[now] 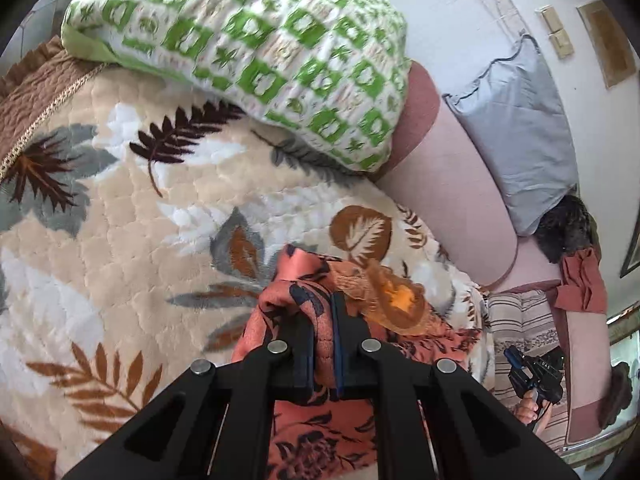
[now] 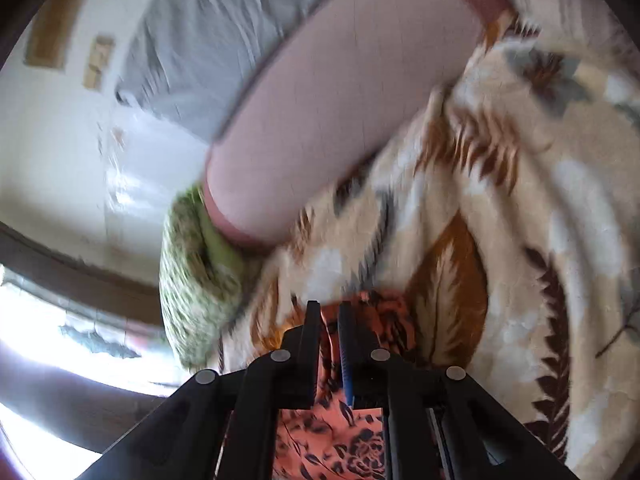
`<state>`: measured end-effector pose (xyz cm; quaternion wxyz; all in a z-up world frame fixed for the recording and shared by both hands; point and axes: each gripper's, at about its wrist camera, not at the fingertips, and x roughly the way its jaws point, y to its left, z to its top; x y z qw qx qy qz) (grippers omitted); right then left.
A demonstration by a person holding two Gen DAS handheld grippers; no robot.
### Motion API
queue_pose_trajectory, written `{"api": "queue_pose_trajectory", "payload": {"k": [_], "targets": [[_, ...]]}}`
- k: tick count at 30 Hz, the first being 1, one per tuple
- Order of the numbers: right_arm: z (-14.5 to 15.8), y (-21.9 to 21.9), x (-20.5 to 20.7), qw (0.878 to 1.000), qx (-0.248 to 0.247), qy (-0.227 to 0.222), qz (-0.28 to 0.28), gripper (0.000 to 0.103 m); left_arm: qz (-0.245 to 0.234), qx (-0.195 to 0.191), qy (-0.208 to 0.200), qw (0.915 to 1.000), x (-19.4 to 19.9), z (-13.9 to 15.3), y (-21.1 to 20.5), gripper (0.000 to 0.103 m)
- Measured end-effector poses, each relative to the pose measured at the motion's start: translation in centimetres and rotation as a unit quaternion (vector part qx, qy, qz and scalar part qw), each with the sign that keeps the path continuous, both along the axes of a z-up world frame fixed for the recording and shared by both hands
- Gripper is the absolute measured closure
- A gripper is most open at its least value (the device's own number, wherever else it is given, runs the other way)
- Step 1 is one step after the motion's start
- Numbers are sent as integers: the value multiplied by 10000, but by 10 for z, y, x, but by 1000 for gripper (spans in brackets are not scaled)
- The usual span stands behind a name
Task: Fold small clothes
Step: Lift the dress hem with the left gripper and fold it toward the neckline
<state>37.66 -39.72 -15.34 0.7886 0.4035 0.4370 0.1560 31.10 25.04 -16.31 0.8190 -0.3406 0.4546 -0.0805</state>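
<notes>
Left wrist view: the left gripper (image 1: pixel 322 322) points forward and downward over a bed covered by a cream quilted bedspread (image 1: pixel 132 240) printed with brown, grey and white leaves. Its two black fingers (image 1: pixel 298 344) are pressed nearly together and pinch a bunched fold of the orange floral garment (image 1: pixel 296 292), which rises between them and hangs below the gripper toward the bottom edge of the view. A sheer orange patch of the same cloth spills to the right of the fingers. At the far side of the bed a green-and-white patterned pillow (image 1: pixel 256 52) lies on the bedspread, against a pink padded headboard (image 1: pixel 448 176). A grey pillow (image 1: pixel 524 128) leans on the headboard further right. Low at the right edge, a hand (image 1: pixel 528 404) grips the handle of the right gripper (image 1: pixel 532 368), seen small and from the side; its fingers cannot be made out here.

Right wrist view: the picture is blurred. The right gripper (image 2: pixel 329 316) points forward and downward toward the bedspread (image 2: pixel 520 208) near the headboard (image 2: pixel 340 120). Its fingers (image 2: pixel 312 332) stand close together with a narrow gap, and the orange floral garment (image 2: pixel 332 436) passes up between them and bunches at their tips; they look to be pinching it, though the blur leaves the contact unclear. The garment drapes below the gripper. The green-and-white pillow (image 2: pixel 192 272) sits left of the fingers, at the headboard's end.
</notes>
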Motion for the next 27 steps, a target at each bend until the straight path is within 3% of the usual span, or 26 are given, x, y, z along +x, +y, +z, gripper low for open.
{"api": "queue_pose_trajectory", "payload": {"k": [2, 3, 4, 7, 11, 12, 14, 15, 17, 21, 24, 27], "targets": [[-11, 9, 8, 9998, -176, 89, 103, 71, 75, -82, 5, 9999, -1, -6, 5, 96], [-17, 14, 13, 9997, -179, 141, 101, 43, 127, -147, -14, 9998, -3, -7, 8, 96], [-21, 17, 16, 9999, -66, 130, 40, 25, 149, -165, -32, 9997, -5, -7, 9, 96], [-24, 37, 30, 9998, 45, 138, 160, 25, 148, -91, -45, 9998, -8, -2, 8, 96], [-27, 77, 55, 9952, -672, 616, 352, 25, 65, 32, -103, 9999, -8, 8, 3, 96], [-34, 88, 65, 9910, -952, 881, 322, 28, 64, 47, -108, 9999, -8, 8, 2, 96], [-49, 103, 79, 9830, -1328, 1203, 394, 58, 95, 97, -97, 9999, -7, 9, 0, 96], [-54, 109, 81, 9763, -1621, 1366, 442, 94, 126, 53, -75, 9999, -8, 7, 1, 96], [-57, 107, 78, 9751, -1710, 1359, 395, 95, 170, -15, -52, 9998, -9, 7, 4, 96], [-24, 72, 57, 9894, -1230, 775, -22, 96, 185, -134, -45, 9997, 0, 12, 10, 96], [-5, 50, 66, 9948, -809, 547, -275, 96, 178, -142, -97, 9997, 19, 18, 8, 96], [-5, 47, 91, 9947, -680, 631, -444, 96, 197, -92, -52, 9997, 52, 17, 5, 96]]}}
